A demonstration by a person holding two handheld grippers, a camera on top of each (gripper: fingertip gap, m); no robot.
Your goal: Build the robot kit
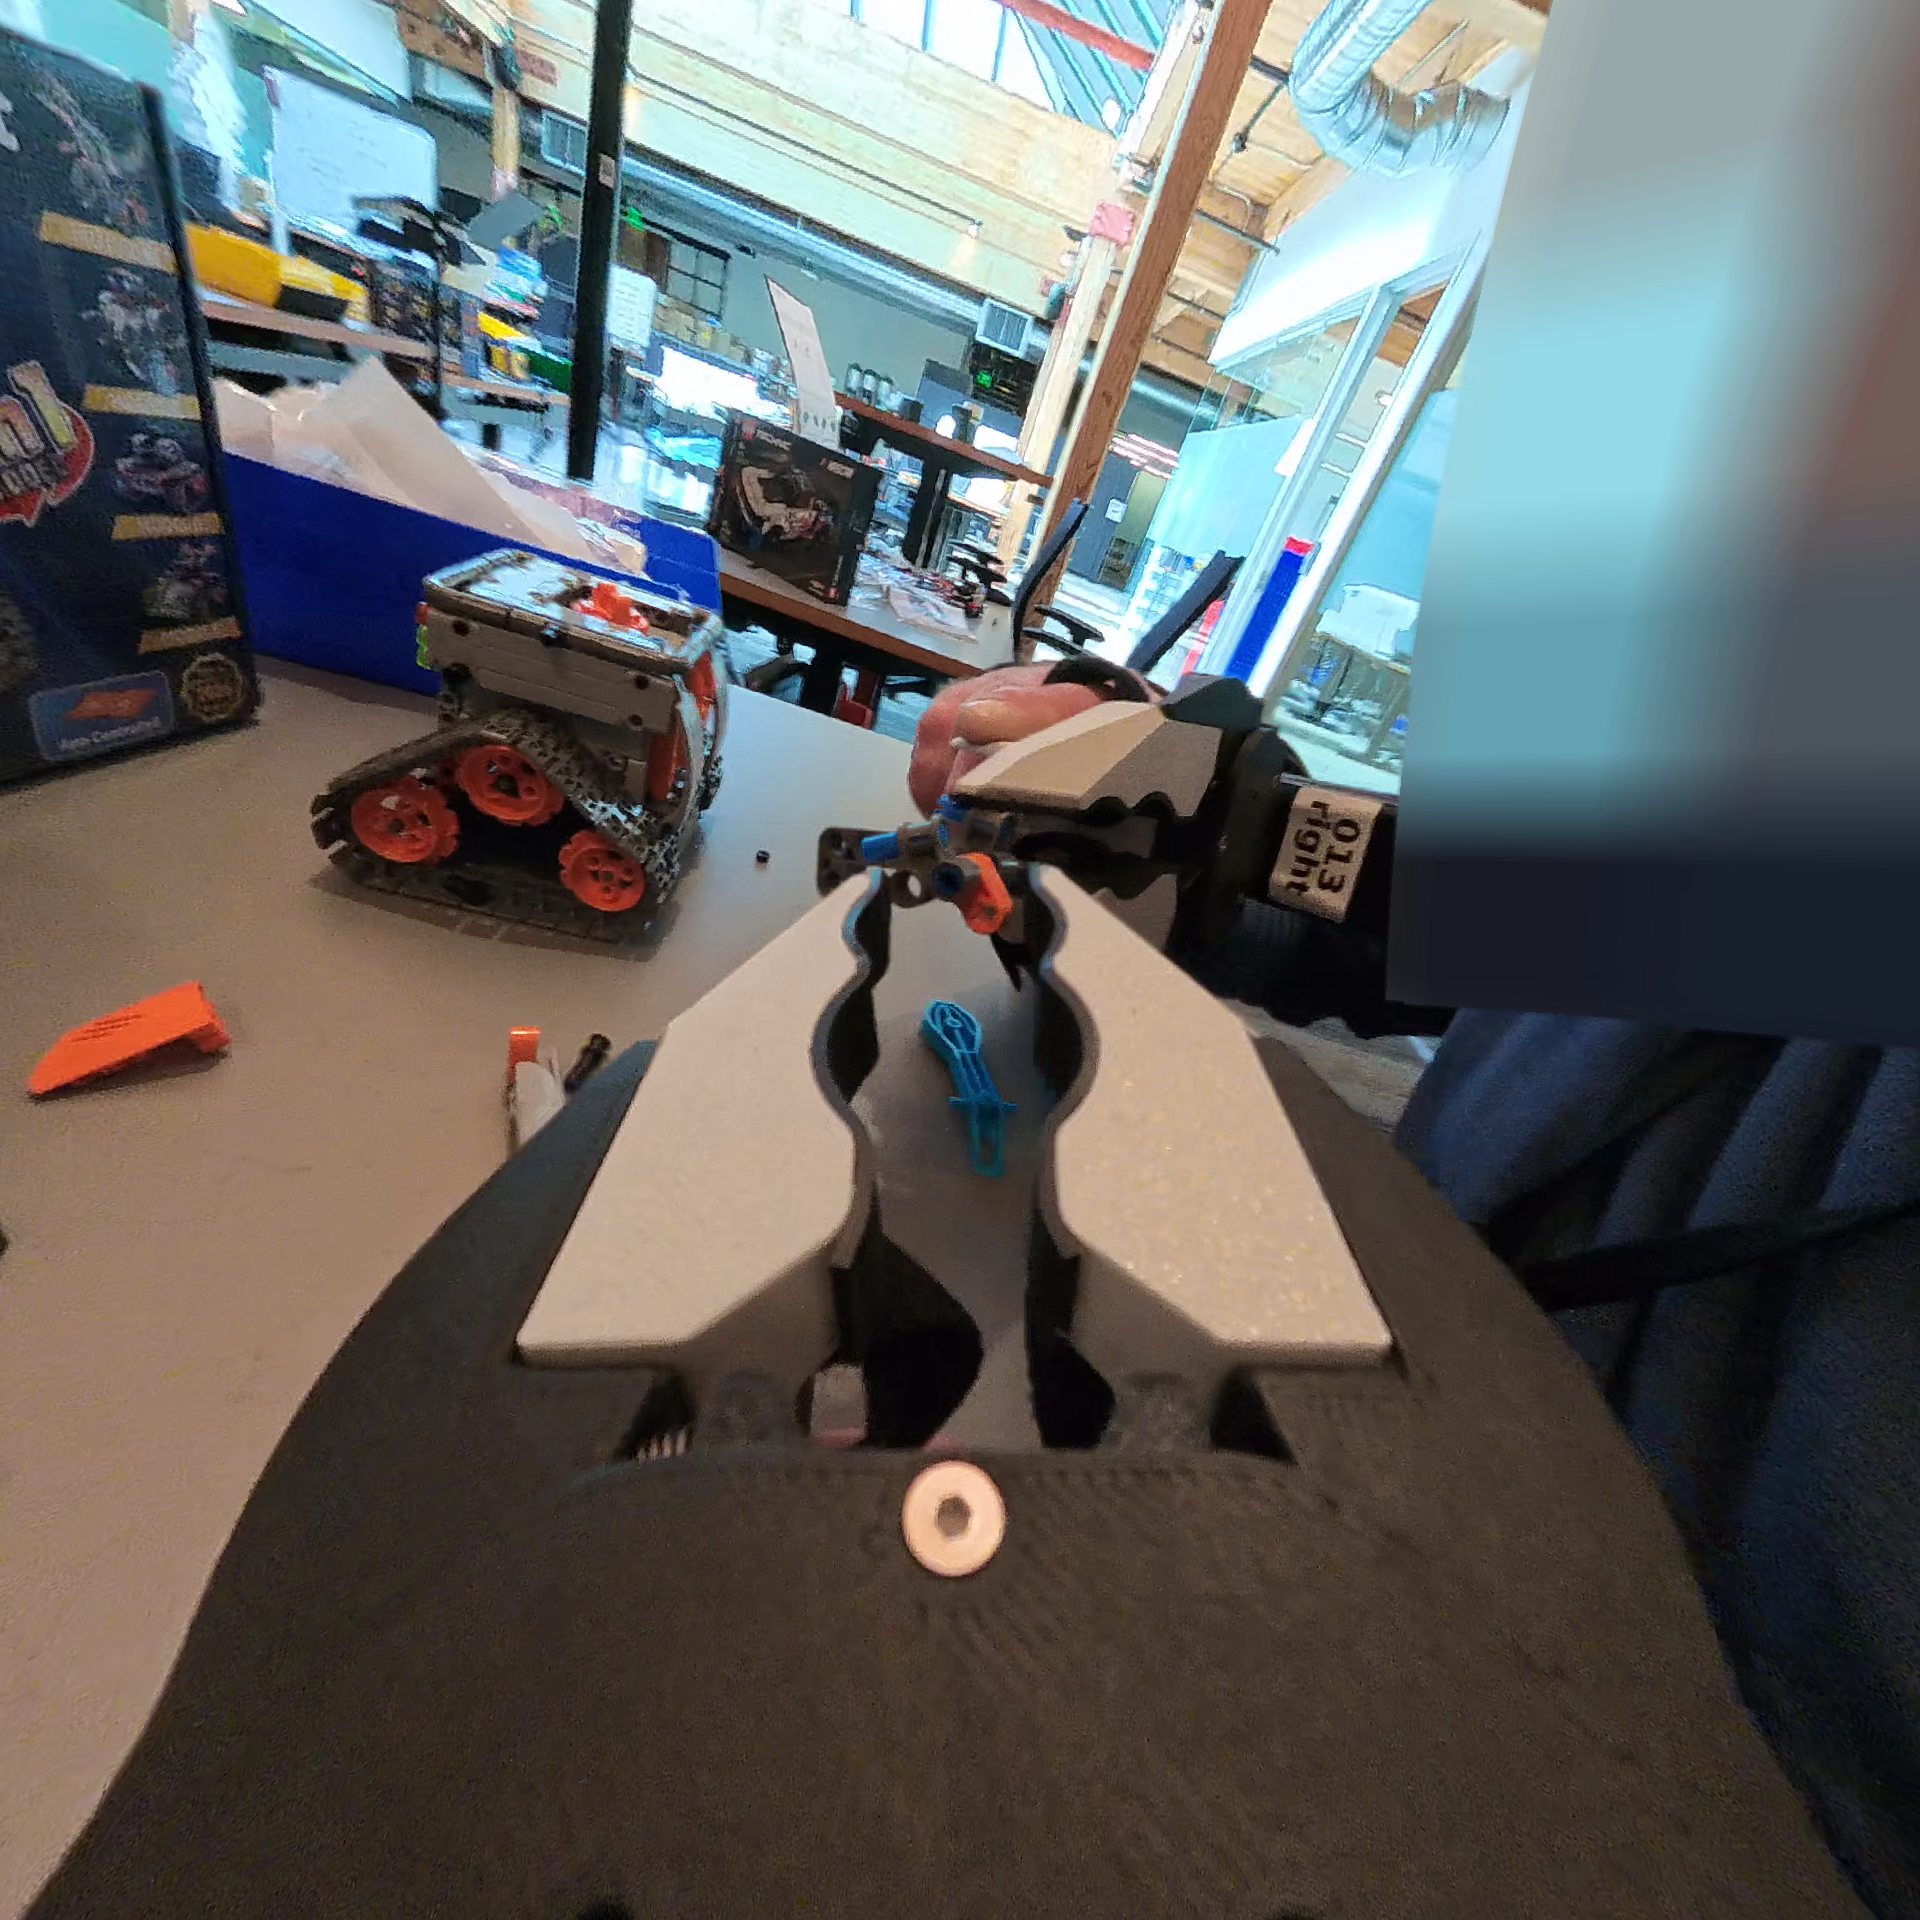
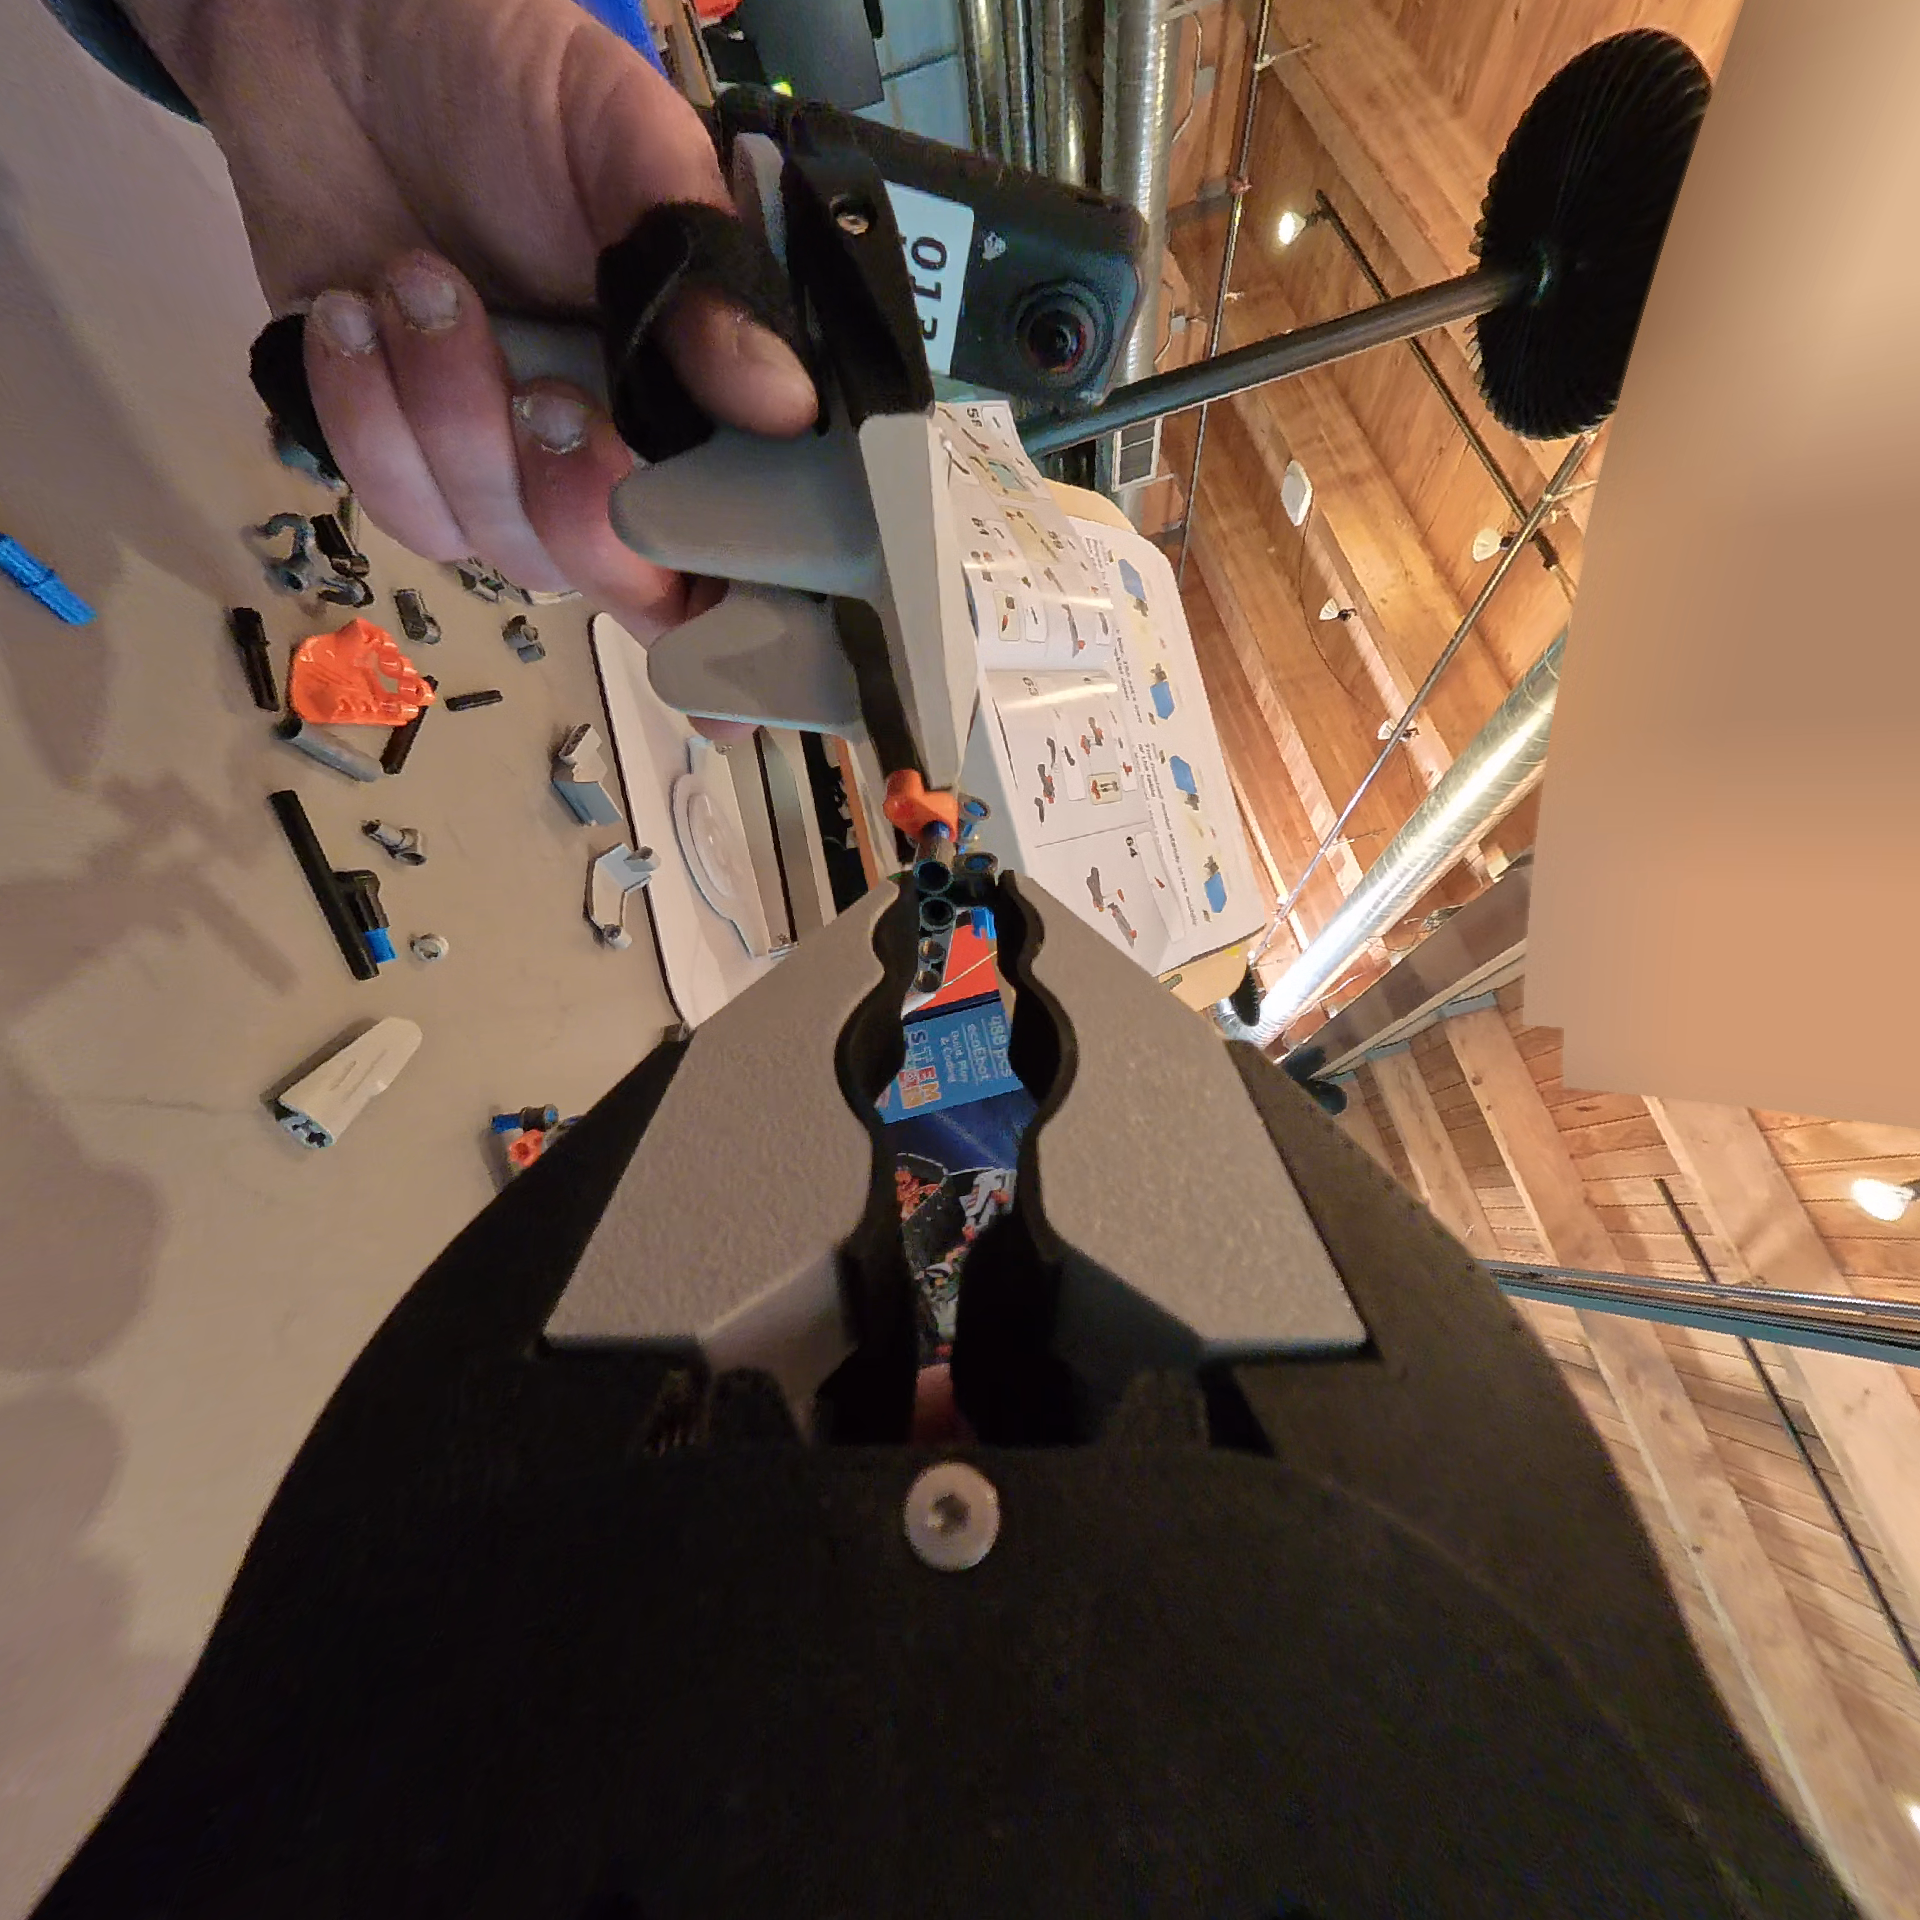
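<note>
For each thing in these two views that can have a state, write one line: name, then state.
left gripper: shut on small brick assembly
right gripper: shut on small brick assembly
small brick assembly: held off the table by both grippers
tracked vehicle: assembled, upright on table
instruction booklet: open
blue lever piece: loose on table

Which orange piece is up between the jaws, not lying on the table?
The small orange connector on the held sub-assembly; the orange panel lies flat on the table.
</note>
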